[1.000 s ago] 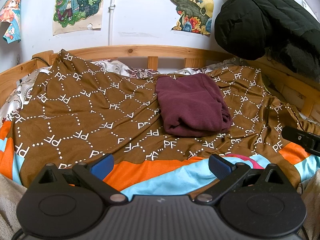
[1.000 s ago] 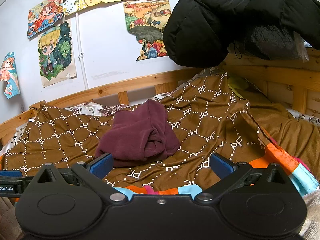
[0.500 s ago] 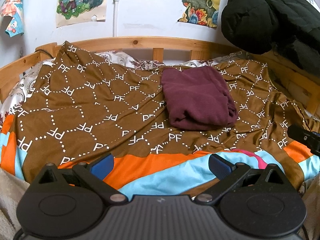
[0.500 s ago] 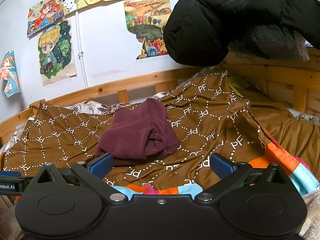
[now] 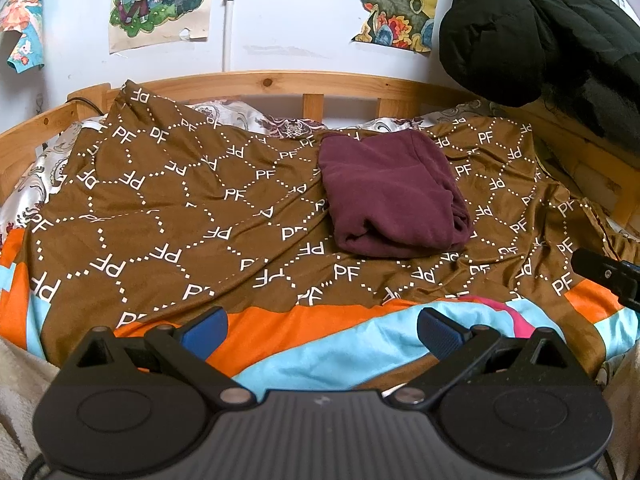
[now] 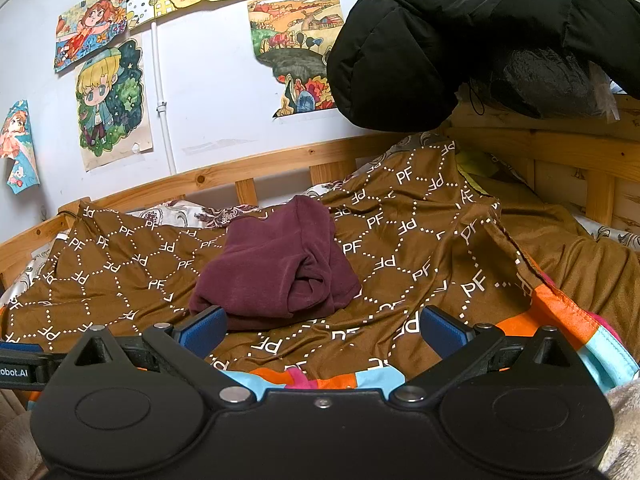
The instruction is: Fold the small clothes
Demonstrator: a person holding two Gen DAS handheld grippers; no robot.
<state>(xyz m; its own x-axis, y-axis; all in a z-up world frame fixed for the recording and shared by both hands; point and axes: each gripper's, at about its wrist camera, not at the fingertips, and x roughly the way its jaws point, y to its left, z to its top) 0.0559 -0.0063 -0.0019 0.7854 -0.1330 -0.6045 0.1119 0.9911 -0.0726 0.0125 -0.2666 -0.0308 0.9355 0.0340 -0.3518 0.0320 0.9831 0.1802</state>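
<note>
The dark red garment (image 5: 394,196) lay folded on the brown blanket (image 5: 168,216). Your left gripper (image 5: 320,330) and right gripper (image 6: 322,330) were wide and empty, well back. The folding looked done; next, you needed another piece.

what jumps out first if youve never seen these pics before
The maroon garment, folded into a bundle, lies alone in the middle of the brown PF-patterned blanket. A bulky black jacket hangs over the wooden bed frame at upper right, and bright cartoon posters dot the white wall behind.
</note>
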